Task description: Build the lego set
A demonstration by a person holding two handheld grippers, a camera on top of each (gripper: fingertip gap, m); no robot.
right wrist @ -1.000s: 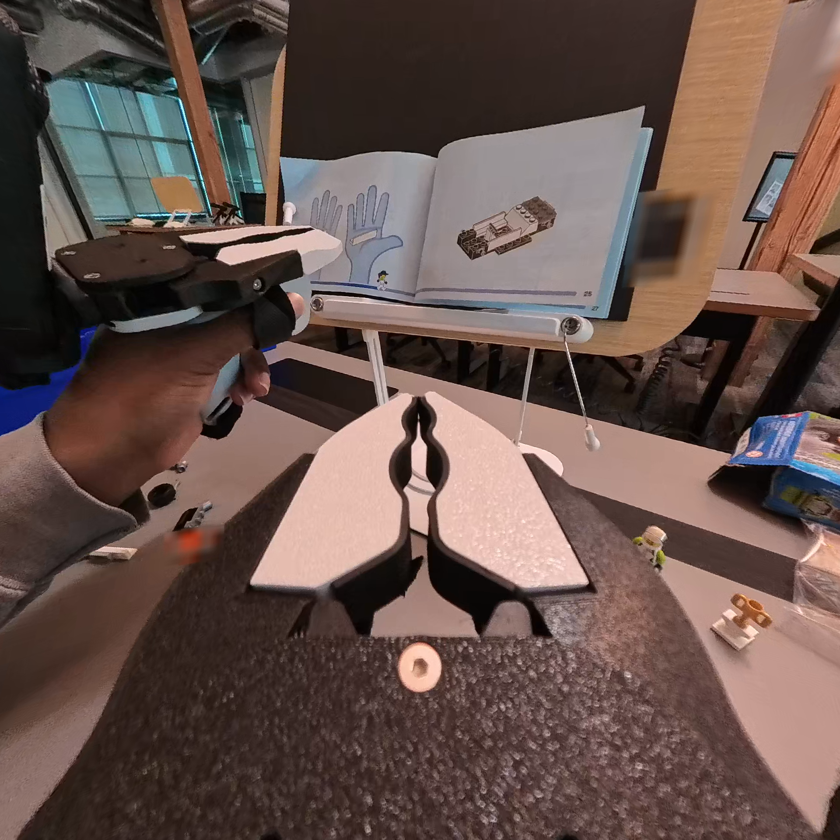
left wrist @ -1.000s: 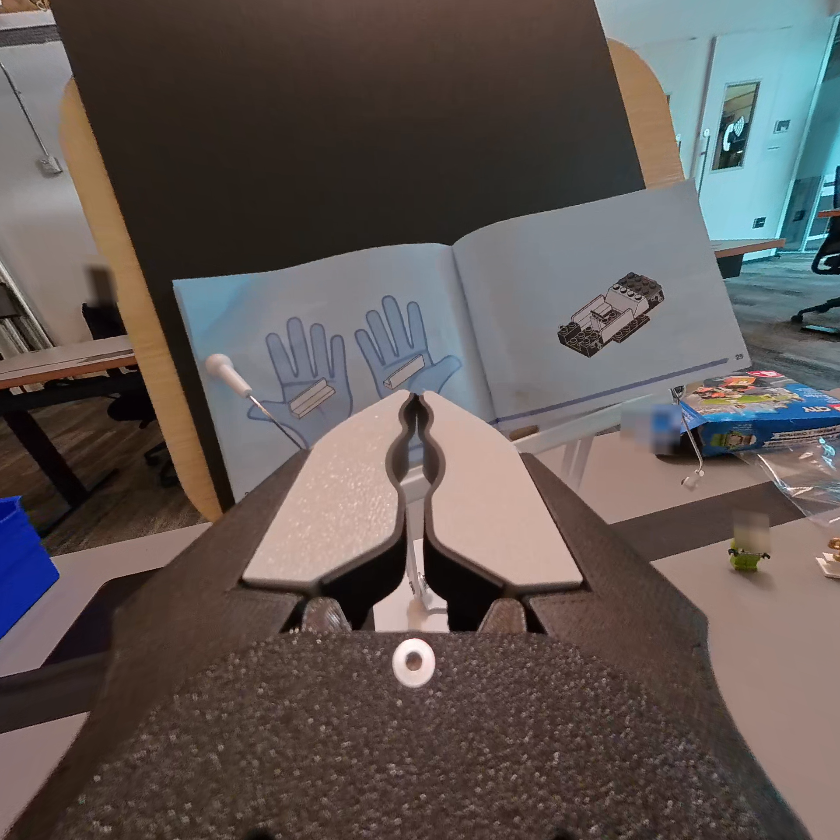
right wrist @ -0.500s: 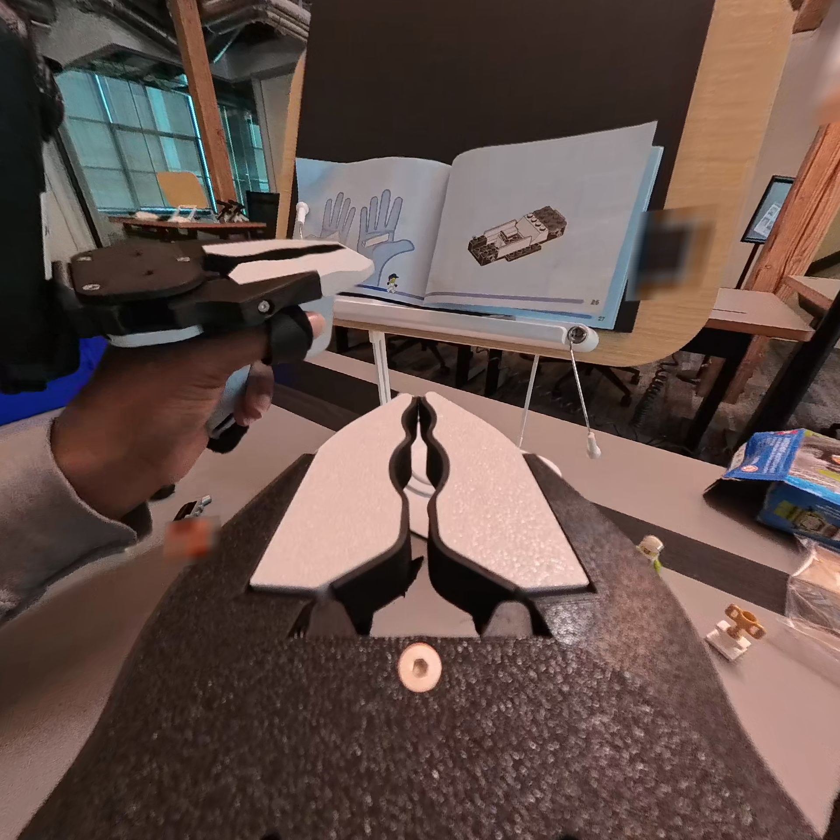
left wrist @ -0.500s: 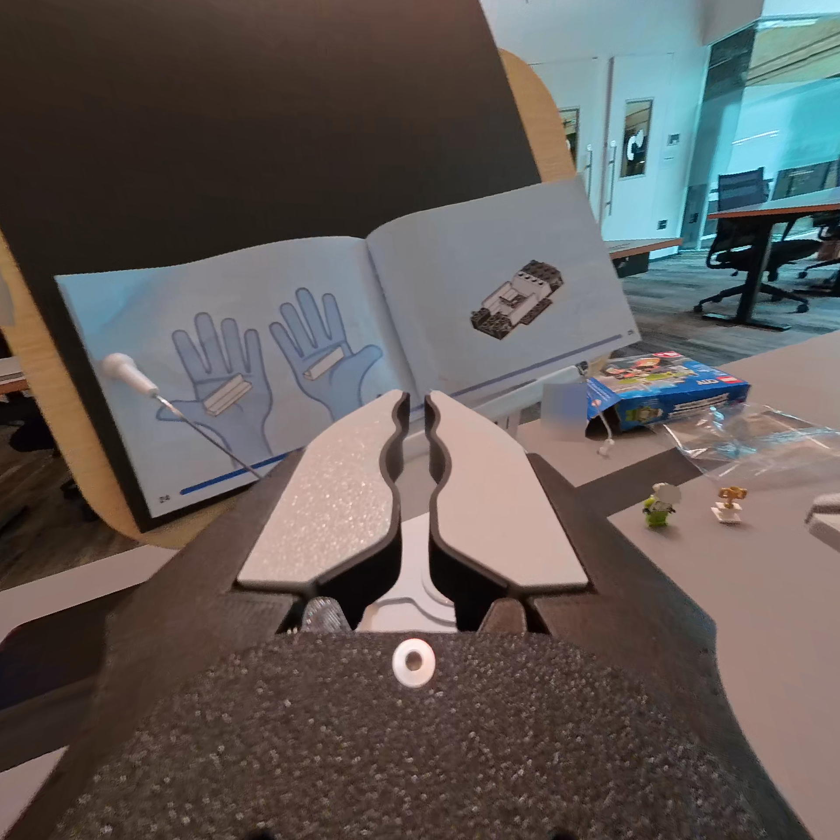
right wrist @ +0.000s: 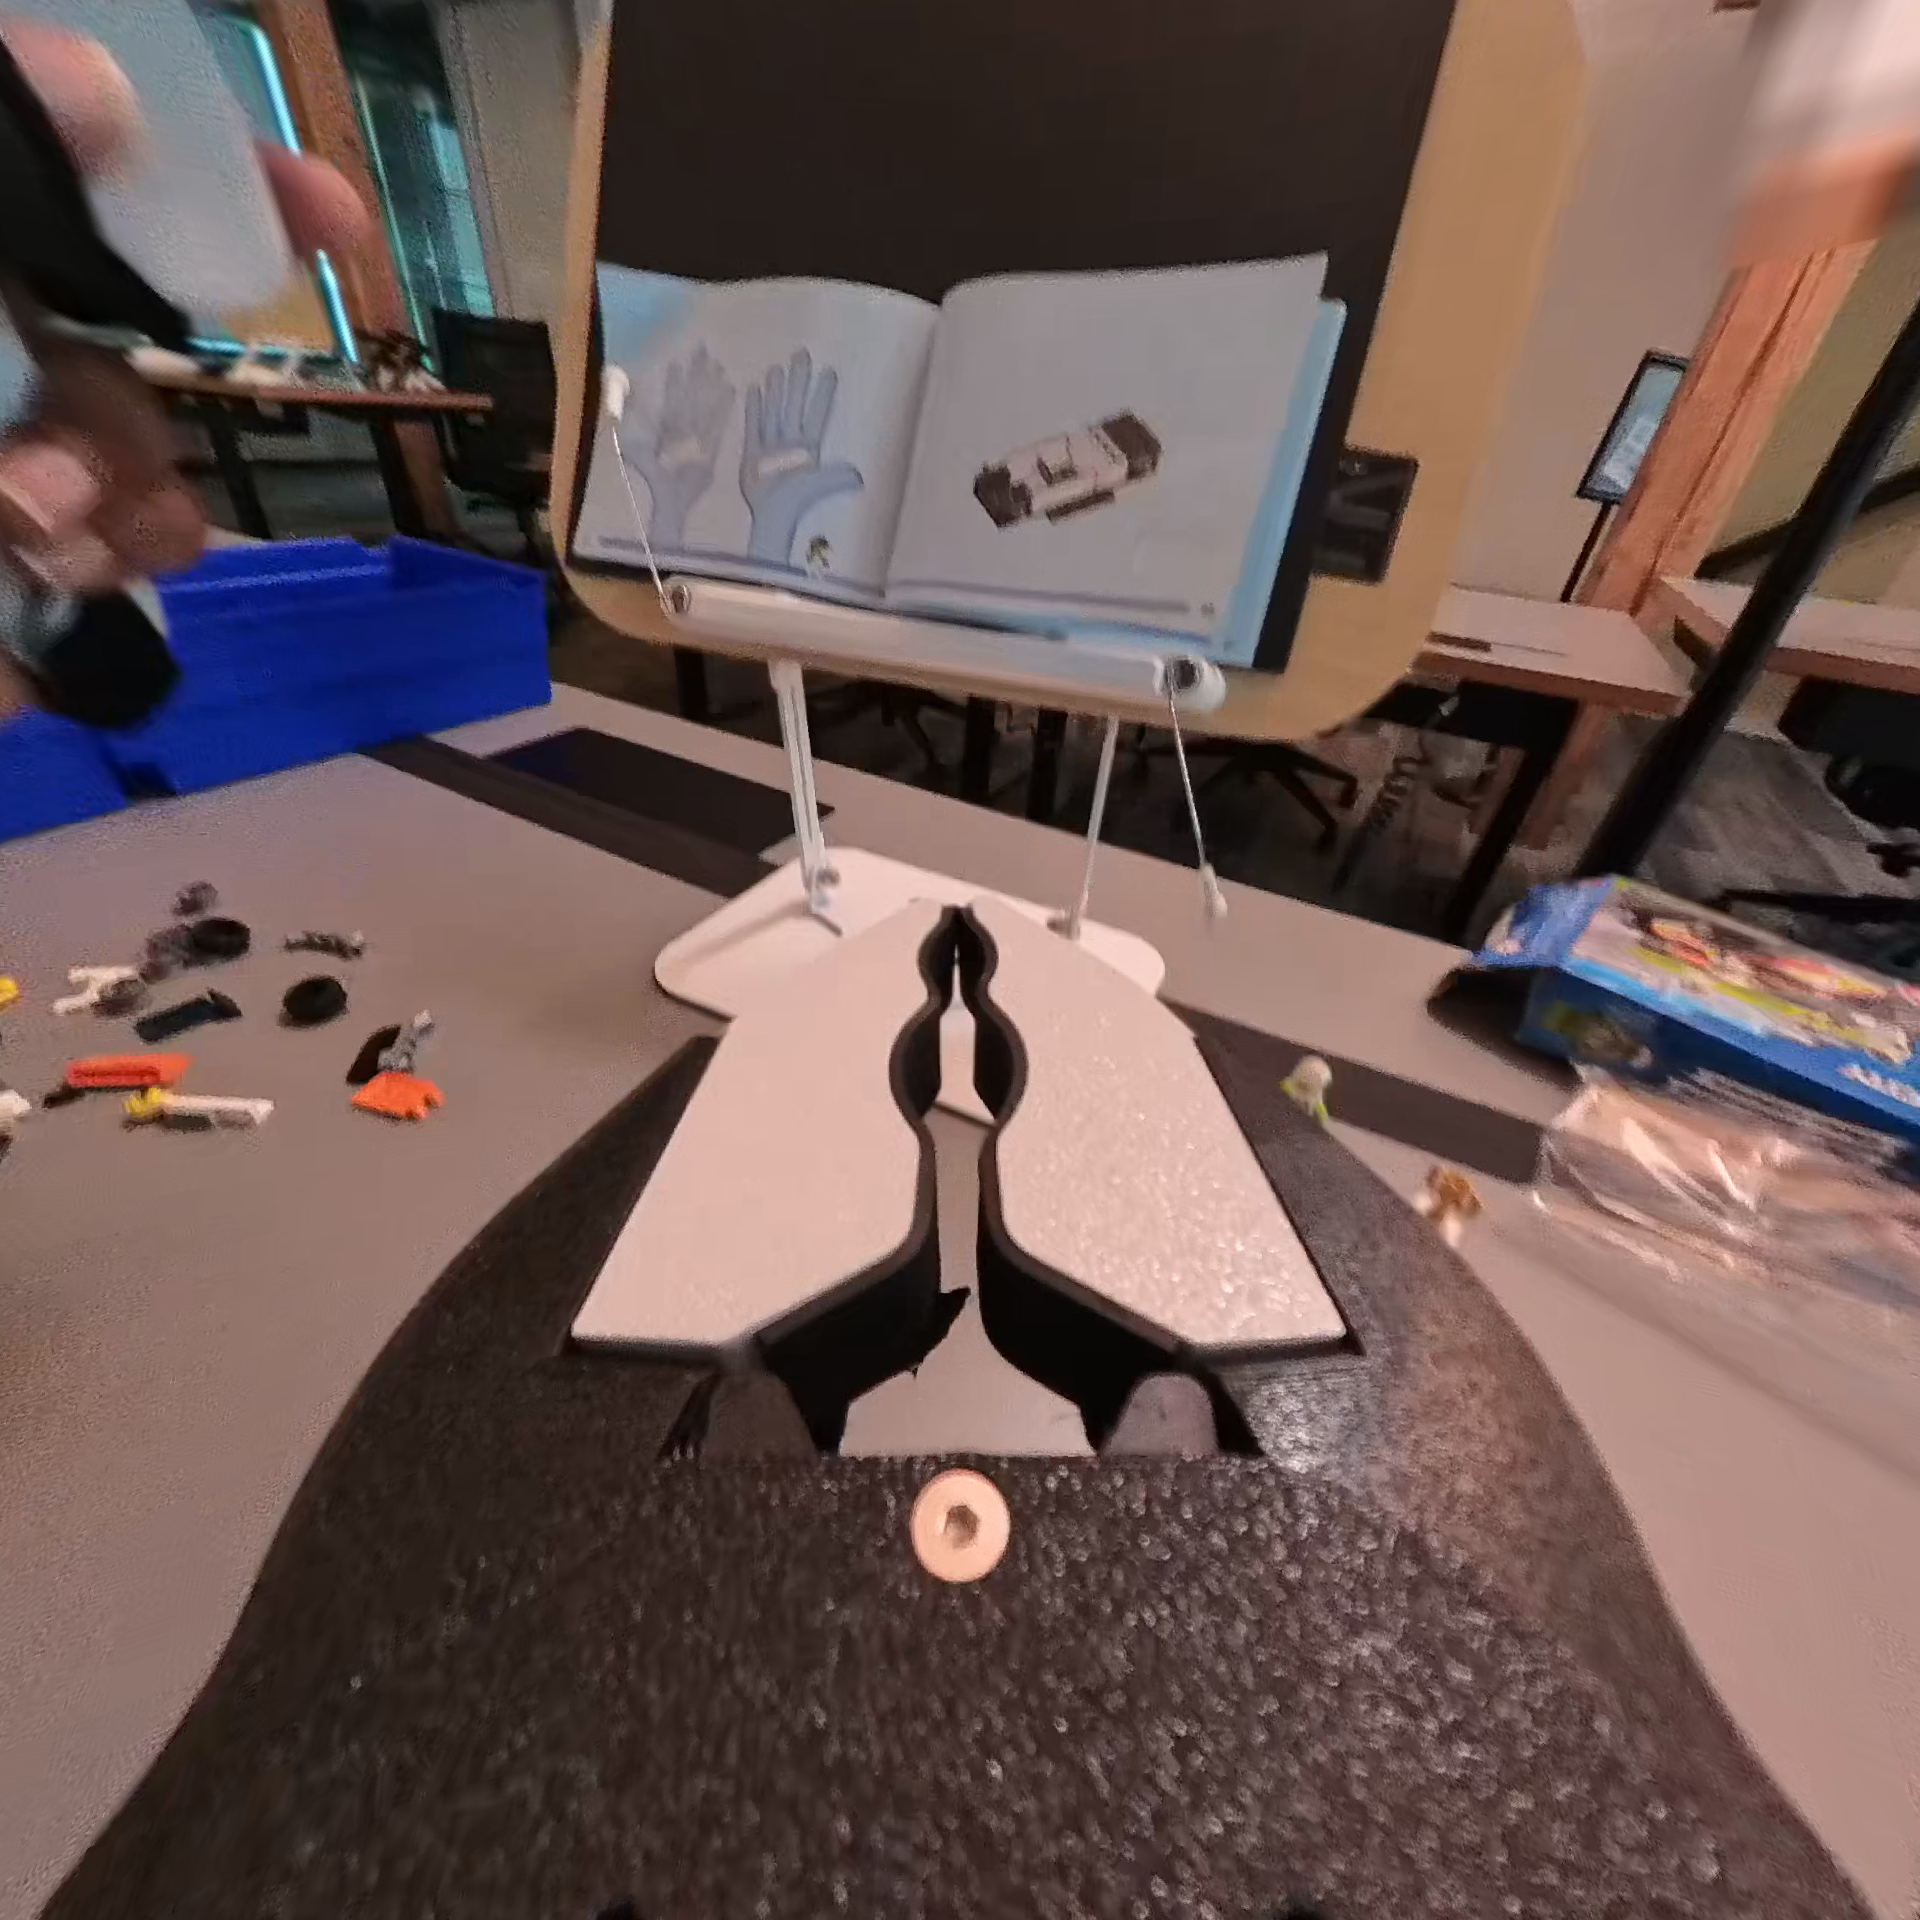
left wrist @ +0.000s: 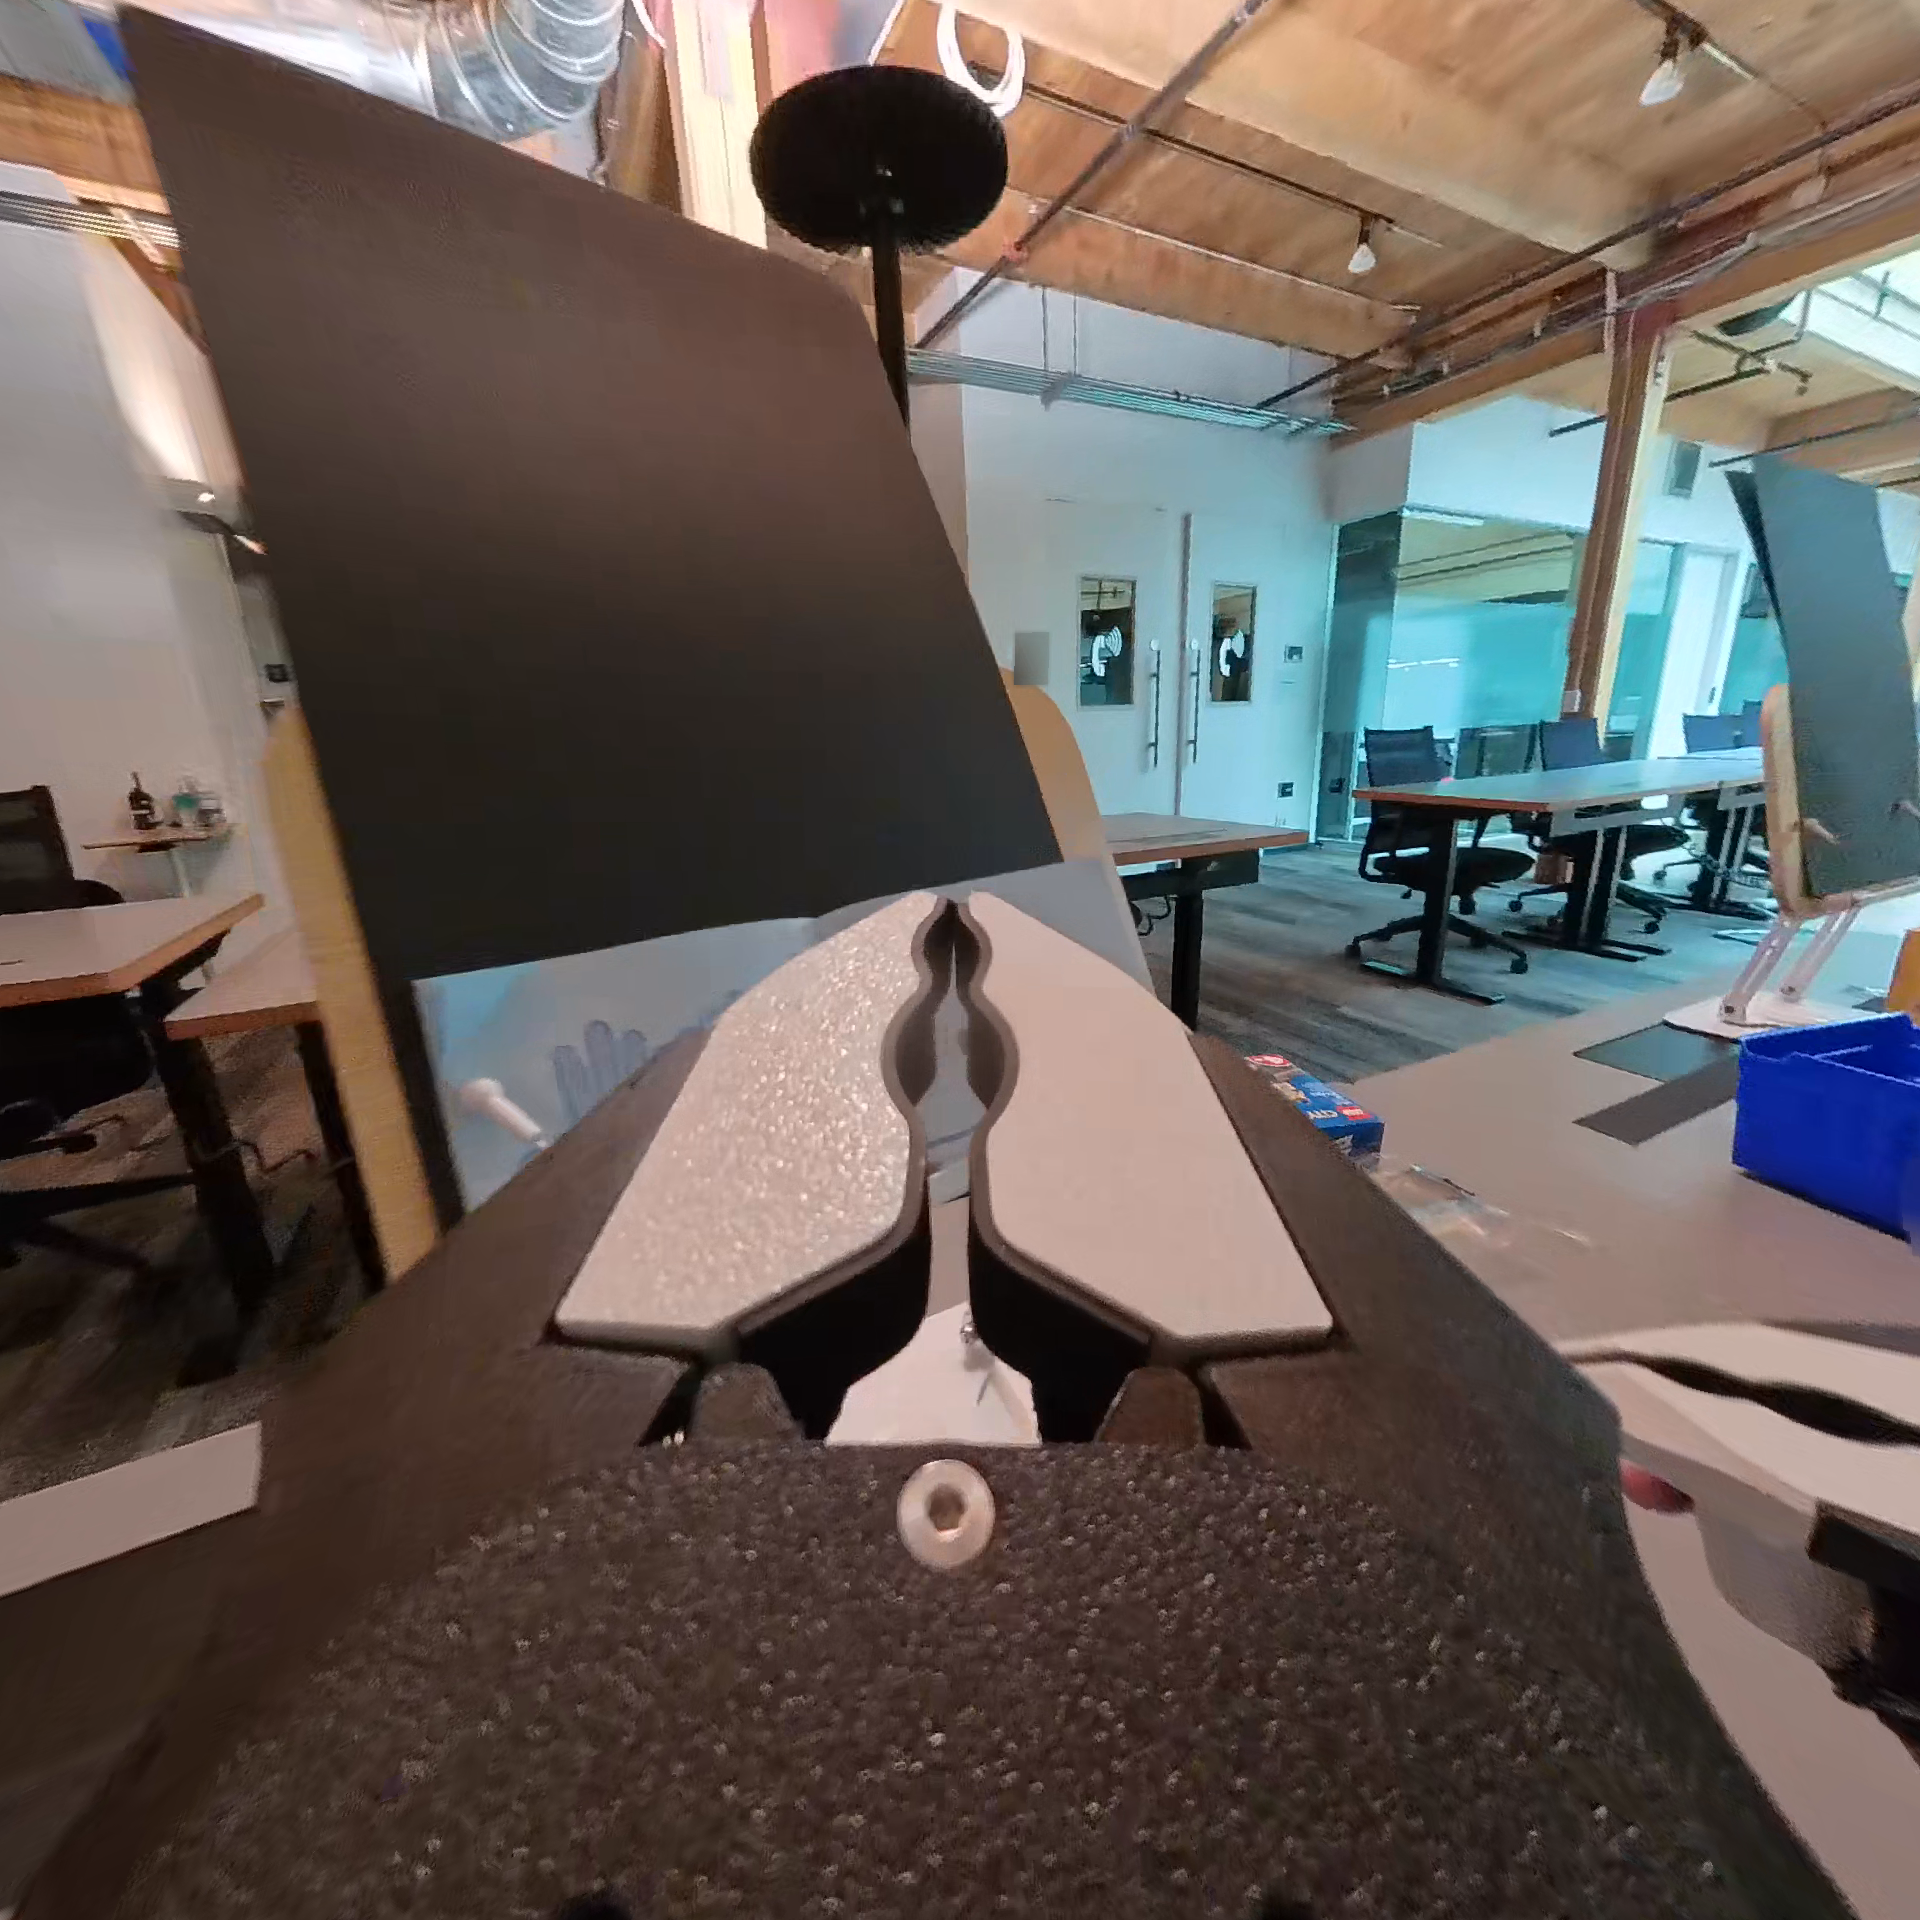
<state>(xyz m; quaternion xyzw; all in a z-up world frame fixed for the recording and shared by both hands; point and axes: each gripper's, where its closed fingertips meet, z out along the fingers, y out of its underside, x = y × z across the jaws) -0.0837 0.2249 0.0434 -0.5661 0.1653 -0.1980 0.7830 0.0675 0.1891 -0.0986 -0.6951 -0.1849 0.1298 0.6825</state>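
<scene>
My left gripper (left wrist: 951, 916) is shut and empty, raised and pointing at the black board (left wrist: 582, 582) behind the booklet. My right gripper (right wrist: 958, 920) is shut and empty, held above the grey table (right wrist: 312, 1299) in front of the book stand (right wrist: 914, 935). The open instruction booklet (right wrist: 935, 457) rests on the stand. Several loose lego pieces (right wrist: 208, 1029) lie on the table to the left. A small minifigure (right wrist: 1307, 1081) and a small gold piece (right wrist: 1449, 1195) stand to the right. The right gripper also shows in the left wrist view (left wrist: 1766, 1434), low on the right.
A blue bin (right wrist: 312, 644) stands at the back left of the table. A blue lego box (right wrist: 1714, 997) and a clear plastic bag (right wrist: 1714, 1174) lie at the right. A blurred hand (right wrist: 104, 416) is at the upper left. A black pole (right wrist: 1766, 582) stands at the right. My hands' fingertips stand some 20 cm from each other. The left gripper is farther from the small gold piece (right wrist: 1449, 1195), some 40 cm, than the right, some 25 cm.
The left gripper has tilted up and swung right, so the booklet dropped low in its view. The left hand has moved up and left, uncovering the loose pieces.
</scene>
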